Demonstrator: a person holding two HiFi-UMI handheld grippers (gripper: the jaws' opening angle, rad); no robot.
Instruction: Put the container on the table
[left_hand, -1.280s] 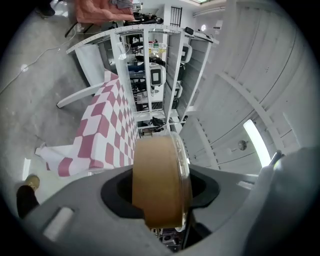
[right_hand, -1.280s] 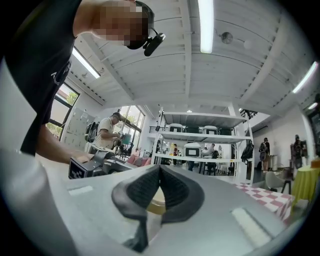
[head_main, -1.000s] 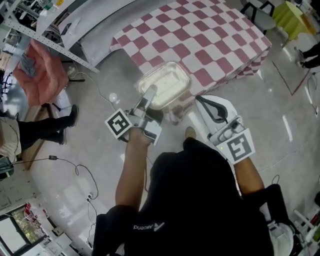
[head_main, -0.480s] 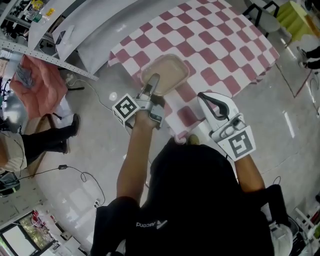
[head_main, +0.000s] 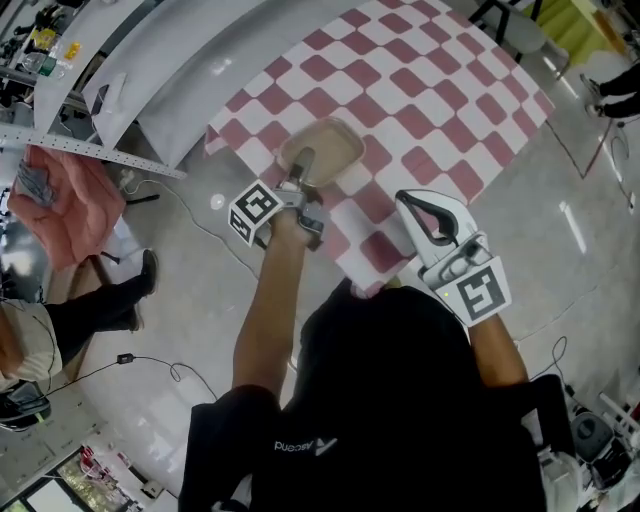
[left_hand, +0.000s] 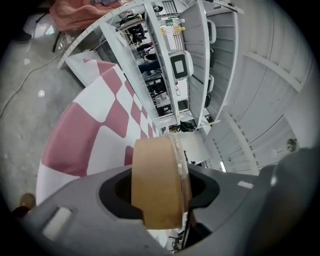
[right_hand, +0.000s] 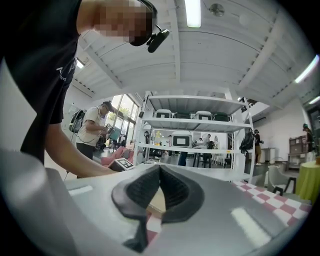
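A clear rectangular container (head_main: 325, 148) that looks tan inside is over the near left corner of the red-and-white checkered table (head_main: 420, 90). My left gripper (head_main: 303, 172) is shut on its near rim. Whether its base touches the cloth I cannot tell. In the left gripper view the container's wall (left_hand: 157, 180) stands on edge between the jaws of the left gripper (left_hand: 160, 190), with the table (left_hand: 95, 125) beyond it. My right gripper (head_main: 425, 212) hovers shut and empty by the table's near edge, to the right of the container. Its pads meet in the right gripper view (right_hand: 160, 172).
A metal rack (head_main: 90, 155) with a pink cloth (head_main: 60, 200) stands to the left, and a long white surface (head_main: 200, 50) lies behind the table. A cable (head_main: 190, 200) runs over the floor. Another person's legs (head_main: 90, 300) are at the far left. Shelving (left_hand: 175, 65) rises beyond the table.
My left gripper has carried the container away from my body, from over the floor to over the table's near left corner, and lower. The right gripper has moved forward to the table's edge.
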